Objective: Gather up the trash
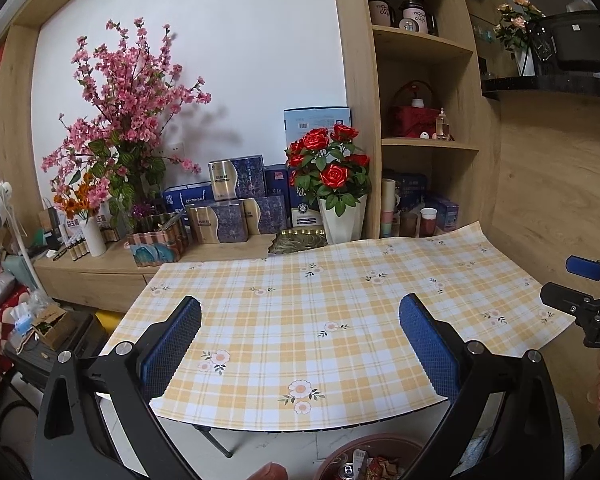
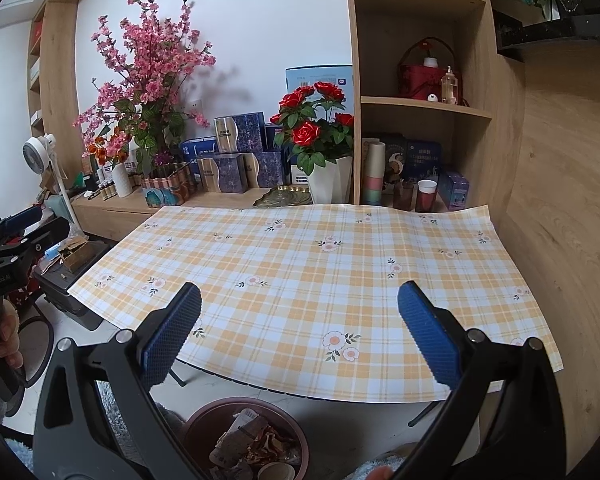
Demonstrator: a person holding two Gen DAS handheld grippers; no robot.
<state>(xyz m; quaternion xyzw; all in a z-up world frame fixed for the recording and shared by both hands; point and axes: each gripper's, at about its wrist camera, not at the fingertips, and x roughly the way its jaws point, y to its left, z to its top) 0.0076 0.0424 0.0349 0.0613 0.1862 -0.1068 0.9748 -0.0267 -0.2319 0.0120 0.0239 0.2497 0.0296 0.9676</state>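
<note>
Wrappers (image 2: 244, 440) fill bin (image 2: 204, 416); left view crops it.

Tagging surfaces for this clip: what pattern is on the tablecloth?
Yellow-and-white plaid tablecloth with small flower prints, clearest in the right wrist view.

The right gripper (image 2: 299, 332) hung above the near edge of the table (image 2: 300, 264), its blue-padded fingers (image 2: 171, 334) spread wide with nothing between them. The checked, flower-printed cloth lay bare. Below the table edge, on the floor, stood a round brown bin (image 2: 247, 438) holding crumpled wrappers and paper. At the far left the left gripper (image 2: 10, 236) showed, held by a hand (image 2: 8, 340). Behind the table a pot of red roses (image 2: 314, 128) stood beside the wooden shelves (image 2: 420, 100)
</note>
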